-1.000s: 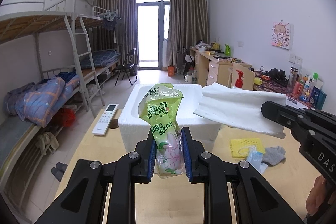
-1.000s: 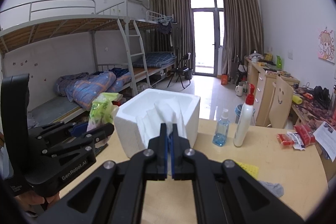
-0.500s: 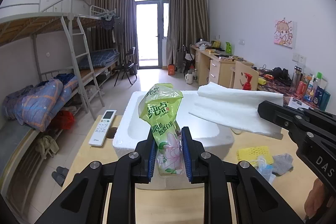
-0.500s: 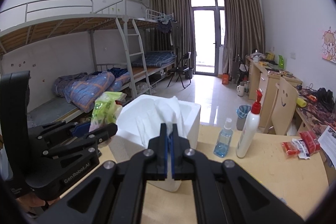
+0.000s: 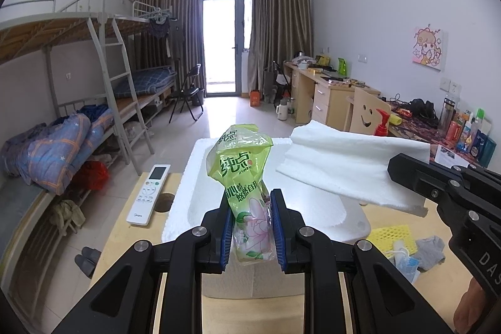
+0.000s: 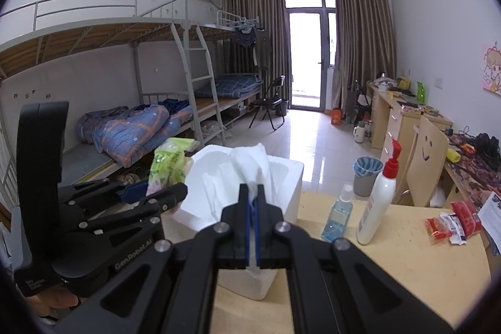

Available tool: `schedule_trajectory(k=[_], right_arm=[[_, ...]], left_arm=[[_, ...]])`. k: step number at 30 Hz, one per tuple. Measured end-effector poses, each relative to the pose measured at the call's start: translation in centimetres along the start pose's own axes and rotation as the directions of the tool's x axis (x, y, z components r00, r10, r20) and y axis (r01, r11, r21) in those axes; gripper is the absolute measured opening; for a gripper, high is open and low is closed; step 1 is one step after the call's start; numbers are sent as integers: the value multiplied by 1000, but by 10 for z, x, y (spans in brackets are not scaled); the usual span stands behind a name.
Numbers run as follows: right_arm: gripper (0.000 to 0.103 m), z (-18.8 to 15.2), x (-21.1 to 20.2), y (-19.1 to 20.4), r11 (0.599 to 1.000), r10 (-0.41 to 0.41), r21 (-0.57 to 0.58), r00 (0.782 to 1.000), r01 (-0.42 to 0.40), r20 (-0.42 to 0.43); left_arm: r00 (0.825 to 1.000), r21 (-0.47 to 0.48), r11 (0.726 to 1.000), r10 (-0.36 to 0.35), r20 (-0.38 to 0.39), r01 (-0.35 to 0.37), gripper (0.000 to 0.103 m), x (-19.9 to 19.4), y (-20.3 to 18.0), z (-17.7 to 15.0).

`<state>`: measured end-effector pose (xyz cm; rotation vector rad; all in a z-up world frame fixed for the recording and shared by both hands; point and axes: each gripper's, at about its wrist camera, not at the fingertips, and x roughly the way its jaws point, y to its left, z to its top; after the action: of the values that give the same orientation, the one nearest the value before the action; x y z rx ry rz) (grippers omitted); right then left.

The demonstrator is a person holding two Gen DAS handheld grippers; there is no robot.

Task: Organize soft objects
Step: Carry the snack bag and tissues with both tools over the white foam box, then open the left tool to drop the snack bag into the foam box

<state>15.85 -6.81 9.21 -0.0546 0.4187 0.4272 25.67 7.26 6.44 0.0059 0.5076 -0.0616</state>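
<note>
Both loads have drifted closer over the foam box (image 5: 350, 227), my left claw (image 5: 252, 227) pinching the green tissue pack (image 5: 244, 177), my right claw (image 6: 253, 208) clamped on the white towel (image 5: 350, 165), so dropping them in looks next.

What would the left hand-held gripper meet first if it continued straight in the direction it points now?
Probably the foam box. The left hand-held gripper, shut on the green bag, points slightly downward toward the box's open top, directly ahead. Depth is unclear, so this is a judgement.
</note>
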Motion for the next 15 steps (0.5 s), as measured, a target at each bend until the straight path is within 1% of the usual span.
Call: schedule_trajectory(k=[8, 12, 15], right_arm=[[4, 3, 6, 1, 1000, -8, 6, 1000, 8, -5], [4, 5, 7, -5, 1000, -23, 16, 1000, 23, -6], [4, 4, 5, -11, 999, -43, 21, 999, 43, -1]], left_arm=[[1000, 6, 1000, -6, -7, 6, 24, 12, 3, 5], [1000, 26, 999, -27, -7, 27, 24, 19, -7, 9], [999, 23, 999, -33, -10, 33, 24, 26, -9, 10]])
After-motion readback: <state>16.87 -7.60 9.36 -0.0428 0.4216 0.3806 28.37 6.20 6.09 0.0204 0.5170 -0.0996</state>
